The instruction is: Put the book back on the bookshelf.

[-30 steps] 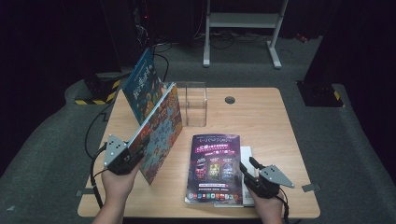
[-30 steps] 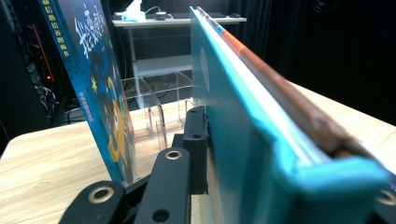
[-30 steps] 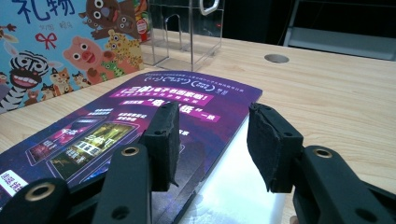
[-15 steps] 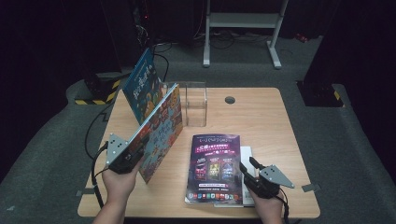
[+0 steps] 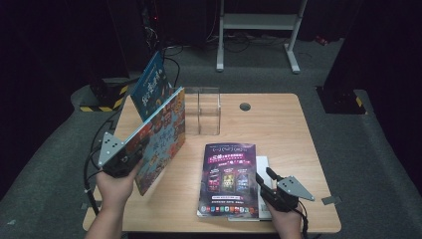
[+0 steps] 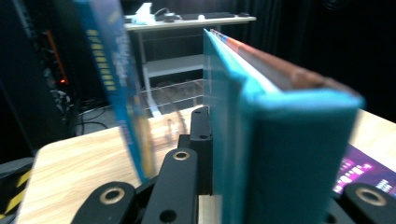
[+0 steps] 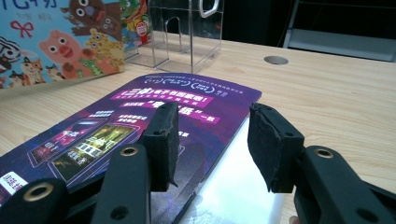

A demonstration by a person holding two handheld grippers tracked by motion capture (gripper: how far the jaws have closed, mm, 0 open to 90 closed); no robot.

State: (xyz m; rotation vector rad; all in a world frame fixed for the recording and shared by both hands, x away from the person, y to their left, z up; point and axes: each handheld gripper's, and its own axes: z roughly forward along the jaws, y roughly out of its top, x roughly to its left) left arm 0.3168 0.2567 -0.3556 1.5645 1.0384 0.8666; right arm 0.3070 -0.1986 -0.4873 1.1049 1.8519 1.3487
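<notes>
Left tool [image 5: 130, 158] clamped on picture book [image 5: 160, 137], right tool [image 7: 212, 140] parted, empty

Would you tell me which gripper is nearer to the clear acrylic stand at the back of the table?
The left gripper: it holds the picture book, whose far edge reaches beside the clear acrylic stand. The right gripper sits at the table's near edge by the purple magazine.

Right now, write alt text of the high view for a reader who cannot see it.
The left gripper holds a colourful picture book up on edge over a wooden table, with a blue book standing behind it beside a clear plastic stand. The right gripper rests, jaws apart, at the edge of a purple booklet lying flat.
</notes>
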